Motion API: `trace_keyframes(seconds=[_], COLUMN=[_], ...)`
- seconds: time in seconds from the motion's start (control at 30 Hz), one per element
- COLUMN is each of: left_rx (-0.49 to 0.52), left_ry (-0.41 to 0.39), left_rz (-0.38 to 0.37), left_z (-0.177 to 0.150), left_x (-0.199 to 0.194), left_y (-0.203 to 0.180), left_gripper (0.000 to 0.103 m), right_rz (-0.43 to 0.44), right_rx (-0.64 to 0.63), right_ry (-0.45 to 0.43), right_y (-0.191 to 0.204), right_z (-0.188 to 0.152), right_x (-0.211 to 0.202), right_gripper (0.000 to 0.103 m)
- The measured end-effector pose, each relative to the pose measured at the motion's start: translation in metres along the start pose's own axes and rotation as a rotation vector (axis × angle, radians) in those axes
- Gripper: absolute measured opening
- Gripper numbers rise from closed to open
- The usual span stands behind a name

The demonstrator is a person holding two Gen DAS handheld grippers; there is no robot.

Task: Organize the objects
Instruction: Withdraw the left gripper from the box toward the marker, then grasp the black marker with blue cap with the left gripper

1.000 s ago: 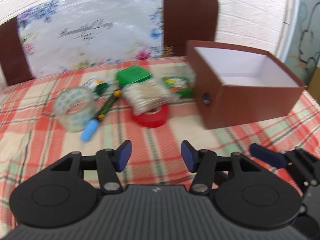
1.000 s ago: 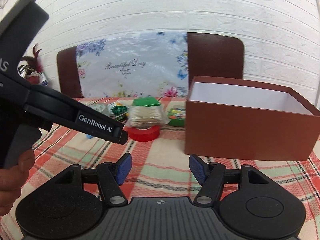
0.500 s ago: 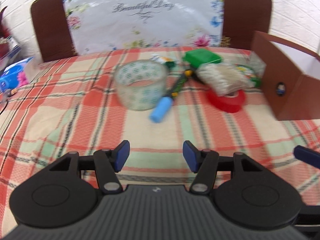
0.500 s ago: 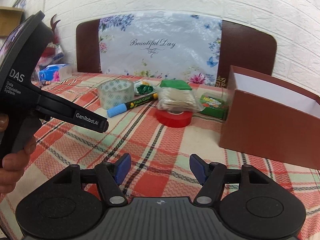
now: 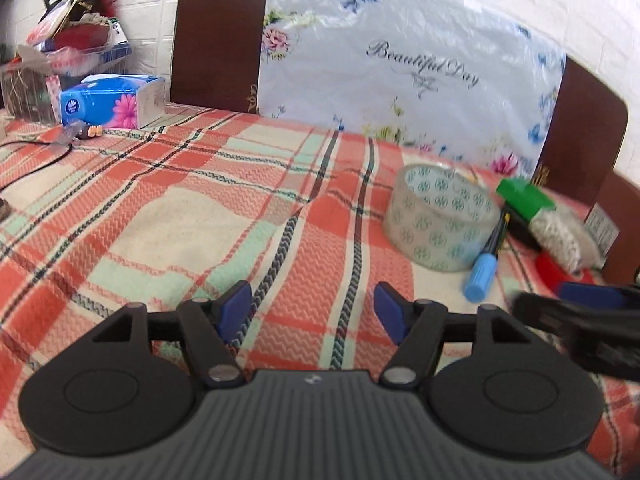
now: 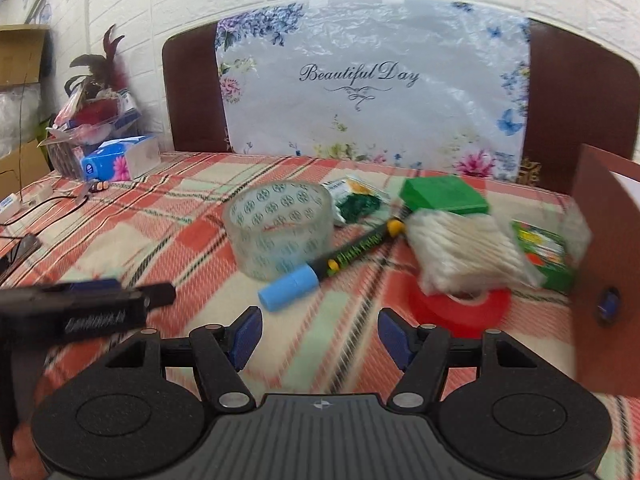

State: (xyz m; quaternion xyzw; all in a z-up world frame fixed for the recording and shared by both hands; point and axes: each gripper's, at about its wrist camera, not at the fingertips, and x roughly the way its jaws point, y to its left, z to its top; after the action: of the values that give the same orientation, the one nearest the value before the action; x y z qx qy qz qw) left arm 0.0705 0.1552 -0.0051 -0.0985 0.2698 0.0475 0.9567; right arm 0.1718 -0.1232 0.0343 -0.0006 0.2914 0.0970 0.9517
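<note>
A clear tape roll (image 6: 280,232) (image 5: 440,220), a black marker with a blue cap (image 6: 324,264) (image 5: 486,258), a bag of cotton swabs (image 6: 464,256), a red tape roll (image 6: 460,308), a green box (image 6: 444,194), a small green packet (image 6: 356,200) and a green carton (image 6: 546,254) lie together on the plaid cloth. The brown box (image 6: 608,280) stands at the right. My right gripper (image 6: 320,334) is open and empty just short of the marker. My left gripper (image 5: 314,312) is open and empty, left of the pile.
A blue tissue pack (image 5: 112,100) and a basket of clutter (image 5: 68,60) sit at the far left, with a black cable (image 5: 32,160) on the cloth. A chair back with a floral plastic sheet (image 6: 372,96) stands behind the table.
Both grippers have swung left; the left view now faces the table's left half. The right gripper has come closer to the marker and tape. Both stay open.
</note>
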Motion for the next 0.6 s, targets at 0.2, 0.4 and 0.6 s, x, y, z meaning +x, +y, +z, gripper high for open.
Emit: trace_keyframes(seconds=[0.2, 0.4, 0.6], left_rx=[-0.037, -0.028, 0.067], left_ry=[-0.009, -0.008, 0.064], left_rz=[-0.029, -0.033, -0.105], left_z=[0.000, -0.001, 0.001], left_x=[0.004, 0.004, 0.005], left_y=[0.004, 0.006, -0.011], left_gripper=[0.071, 0.073, 0.083], right_rz=[-0.050, -0.051, 0.057], right_rx=[-0.047, -0.012, 0.192], right_ry=[0.042, 0.054, 0.107], right_y=[0.004, -0.011, -0.028], right_z=[0.004, -0.020, -0.057], right_x=[0.028, -0.012, -0.077], right_gripper=[0.045, 0.015, 0.014])
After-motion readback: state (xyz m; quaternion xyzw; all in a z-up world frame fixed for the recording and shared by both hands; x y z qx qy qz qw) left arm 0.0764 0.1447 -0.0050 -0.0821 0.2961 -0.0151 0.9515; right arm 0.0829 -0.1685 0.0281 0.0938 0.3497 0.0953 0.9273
